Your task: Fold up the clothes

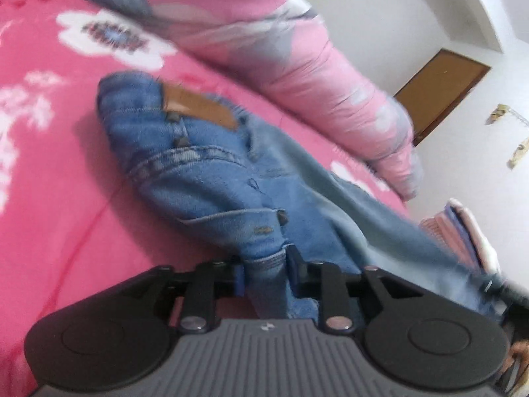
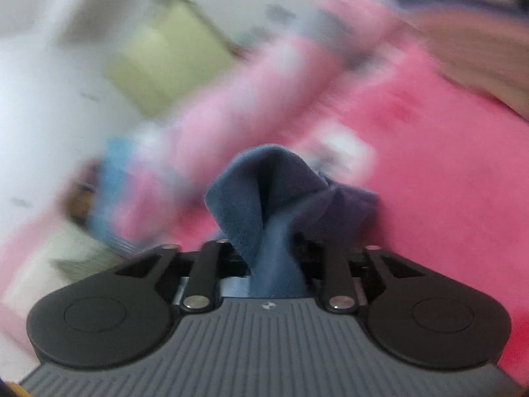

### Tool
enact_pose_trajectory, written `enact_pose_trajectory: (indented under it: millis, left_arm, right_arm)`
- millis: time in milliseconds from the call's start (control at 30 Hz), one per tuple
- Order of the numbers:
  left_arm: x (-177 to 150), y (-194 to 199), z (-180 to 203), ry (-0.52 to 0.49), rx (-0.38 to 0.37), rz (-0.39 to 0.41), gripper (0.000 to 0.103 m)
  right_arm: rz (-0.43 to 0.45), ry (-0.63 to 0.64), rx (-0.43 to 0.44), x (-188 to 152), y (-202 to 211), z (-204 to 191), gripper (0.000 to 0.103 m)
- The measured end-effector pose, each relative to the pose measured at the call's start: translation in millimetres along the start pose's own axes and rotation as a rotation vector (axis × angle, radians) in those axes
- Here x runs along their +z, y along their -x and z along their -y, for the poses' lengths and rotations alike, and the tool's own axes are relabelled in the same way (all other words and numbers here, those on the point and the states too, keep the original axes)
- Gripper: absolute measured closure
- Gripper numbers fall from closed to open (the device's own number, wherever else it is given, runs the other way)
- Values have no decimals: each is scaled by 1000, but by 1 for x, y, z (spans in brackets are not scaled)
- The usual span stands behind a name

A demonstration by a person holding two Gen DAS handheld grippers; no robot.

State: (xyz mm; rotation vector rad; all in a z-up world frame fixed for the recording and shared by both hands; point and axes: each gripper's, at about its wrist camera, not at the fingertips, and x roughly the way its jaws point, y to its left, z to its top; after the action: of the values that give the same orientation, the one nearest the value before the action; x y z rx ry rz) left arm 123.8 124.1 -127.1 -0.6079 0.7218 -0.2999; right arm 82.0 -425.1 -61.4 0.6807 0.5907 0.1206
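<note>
Now jeans (image 1: 211, 172) pinched in left tongs (image 1: 266, 273), right tongs (image 2: 274, 248) likewise

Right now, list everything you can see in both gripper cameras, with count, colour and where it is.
jeans: one, blue denim with a tan waistband patch, on the bedsheet, clamped at two spots
bedsheet: one, hot pink with white flowers, under the jeans
quilt: one, pale pink and grey, rolled along the far edge
door: one, brown, in the white wall
left gripper: one, black, shut on a jeans fold
right gripper: one, black, shut on bunched blue denim; view blurred
</note>
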Motion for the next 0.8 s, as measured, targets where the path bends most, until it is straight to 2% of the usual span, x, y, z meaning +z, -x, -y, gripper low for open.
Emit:
enact_pose_trajectory:
  millis: [33,133,200,233,267,367,467,567,733,800]
  left_arm:
    - [0,5,-2,0,4,7,66]
    - [-1,20,-9,2,16,29,55]
    - [-2,30,-14,3,24,43,48]
    - [-2,35,-16,3,28,50,48]
    - [-3,40,-19,4,32,58,48]
    - [-3,55,-26,5,44,79,48]
    - [-4,71,-33,7,56,101,47]
    - [-5,79,-37,10,69,110,46]
    - [-7,95,-46,7,83,115,43]
    - [-7,99,-49,-1,87,115,42]
  right_arm:
    - [-48,-19,-78,-6,-2,13,59]
    - [-62,-65,-165,-6,14,29,53]
    - [46,-51,-161,3,41,20,45]
    - [109,-32,-163,8,54,14,42]
    - [156,4,-145,11,61,3,40]
    - [157,132,25,13,54,-43,36]
    - [-41,254,265,-5,-2,-109,26]
    - [-286,326,422,-35,-78,-173,25]
    - [-475,385,448,-57,-195,-233,25]
    - [-513,378,423,-64,-221,-248,25]
